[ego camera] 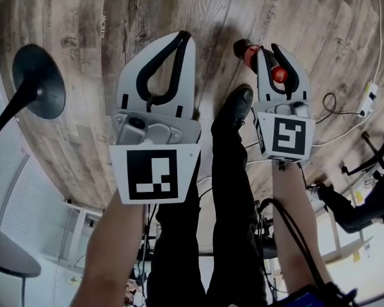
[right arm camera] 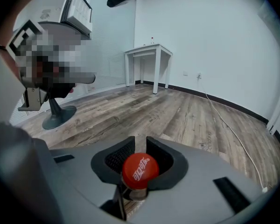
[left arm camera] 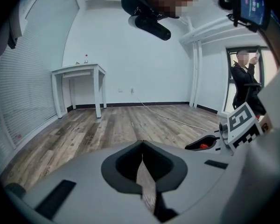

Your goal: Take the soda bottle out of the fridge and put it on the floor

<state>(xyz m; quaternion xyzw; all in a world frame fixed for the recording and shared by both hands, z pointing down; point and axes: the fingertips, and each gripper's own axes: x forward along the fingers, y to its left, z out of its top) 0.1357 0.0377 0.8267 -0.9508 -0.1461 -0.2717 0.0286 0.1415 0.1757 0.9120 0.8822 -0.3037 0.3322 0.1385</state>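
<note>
Bottle (right arm camera: pixel 140 171): long axis near-vertical, smooth round red cap up, base toward the wood-grain plank floor (ego camera: pixel 77 126), held above it. Right gripper (right arm camera: pixel 140 143) clamps its neck. Left gripper (left arm camera: pixel 142 146) closed, empty.

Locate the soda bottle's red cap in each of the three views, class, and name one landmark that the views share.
Head view: red cap at upper right, between the jaws of the right gripper.
Left gripper view: red cap is a small spot right of centre, low, inside the other gripper.
Right gripper view: red cap at low centre, between that gripper's own jaws.
Shared landmark: the wooden floor, in all three views.
</note>
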